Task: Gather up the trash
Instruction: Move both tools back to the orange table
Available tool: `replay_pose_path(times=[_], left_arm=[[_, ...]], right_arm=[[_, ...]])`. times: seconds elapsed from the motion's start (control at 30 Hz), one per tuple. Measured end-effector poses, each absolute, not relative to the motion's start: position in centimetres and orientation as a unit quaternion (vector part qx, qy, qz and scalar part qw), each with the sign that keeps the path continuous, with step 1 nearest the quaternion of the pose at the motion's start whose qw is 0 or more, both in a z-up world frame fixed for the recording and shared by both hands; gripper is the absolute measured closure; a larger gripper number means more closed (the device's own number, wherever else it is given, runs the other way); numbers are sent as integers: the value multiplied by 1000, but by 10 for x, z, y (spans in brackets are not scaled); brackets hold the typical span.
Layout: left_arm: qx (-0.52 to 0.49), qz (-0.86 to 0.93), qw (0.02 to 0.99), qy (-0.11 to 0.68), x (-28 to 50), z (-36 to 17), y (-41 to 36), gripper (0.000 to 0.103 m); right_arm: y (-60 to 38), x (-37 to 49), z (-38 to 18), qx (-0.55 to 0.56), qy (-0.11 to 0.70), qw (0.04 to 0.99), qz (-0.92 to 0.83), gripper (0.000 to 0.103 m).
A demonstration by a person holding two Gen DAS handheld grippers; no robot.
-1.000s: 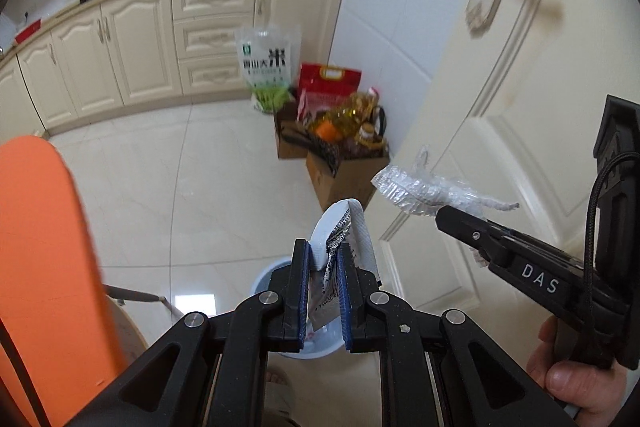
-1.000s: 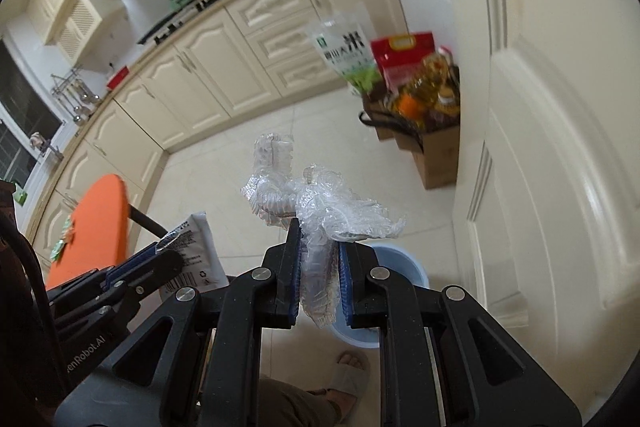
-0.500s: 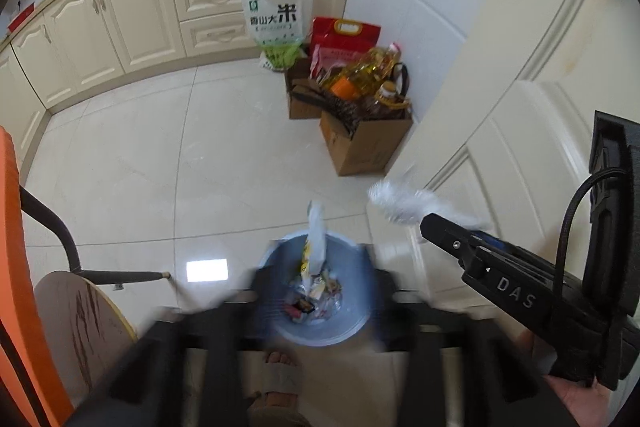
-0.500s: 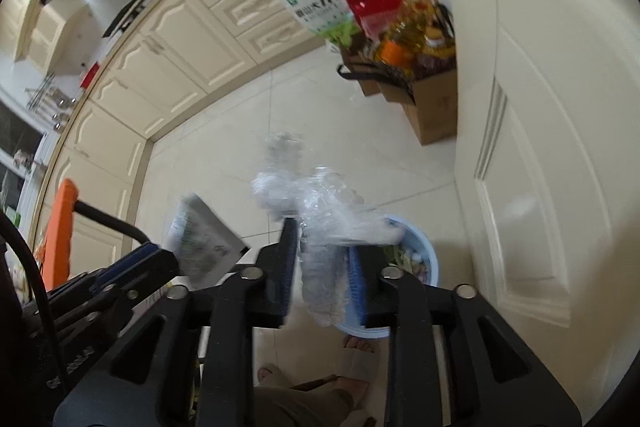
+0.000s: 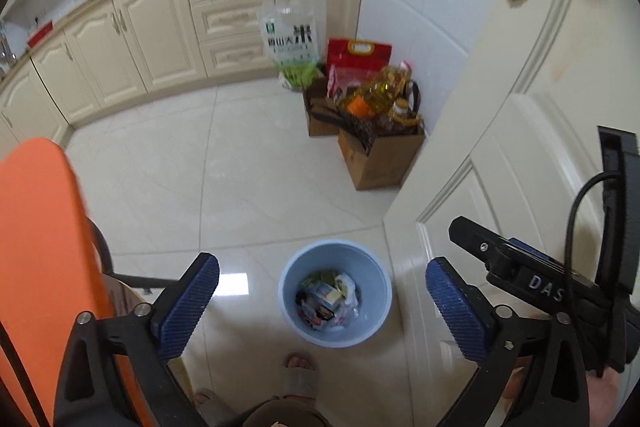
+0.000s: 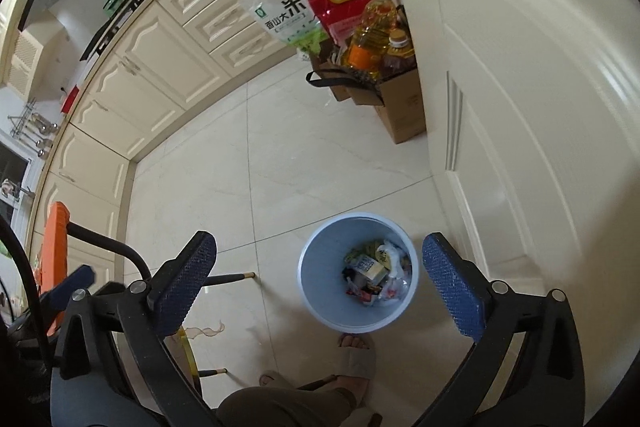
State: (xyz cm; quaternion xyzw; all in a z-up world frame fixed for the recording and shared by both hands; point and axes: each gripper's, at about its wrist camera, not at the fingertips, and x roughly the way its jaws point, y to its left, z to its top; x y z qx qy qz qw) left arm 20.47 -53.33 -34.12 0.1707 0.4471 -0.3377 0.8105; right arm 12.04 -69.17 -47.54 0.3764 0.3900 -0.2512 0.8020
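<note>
A light blue trash bin [image 5: 370, 301] stands on the tiled floor below both grippers; it also shows in the right wrist view [image 6: 320, 281]. Wrappers and crumpled plastic [image 5: 328, 301] lie inside it, also seen in the right wrist view [image 6: 378, 277]. My left gripper [image 5: 322, 303] is open and empty, high above the bin. My right gripper [image 6: 318, 281] is open and empty, also above the bin. The right gripper's black body [image 5: 532, 279] shows at the right of the left wrist view.
A cream door [image 6: 520, 107] stands close on the right. Cardboard boxes with oil bottles [image 5: 380, 131] and rice bags [image 5: 294, 45] sit by the wall. An orange chair [image 5: 40, 247] is at the left. The person's slippered foot [image 6: 356, 353] is beside the bin. Cream cabinets [image 5: 160, 35] line the far side.
Both grippers opened. The white printed wrapper from the left and the clear crumpled plastic from the right dropped into the bin.
</note>
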Motion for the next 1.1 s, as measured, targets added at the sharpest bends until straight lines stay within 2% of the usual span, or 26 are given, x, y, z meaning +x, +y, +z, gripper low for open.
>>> replay_pose_path(times=[0.43,1.1], left_arm=[[130,-342,857,363,129,-277,-410,1],[24,-229,933,276,19,-223,-139,1]], right_arm=[[-626,116,-387,327,352,845,-237,0],[-410,154,-255,193,294,926,-133,0]])
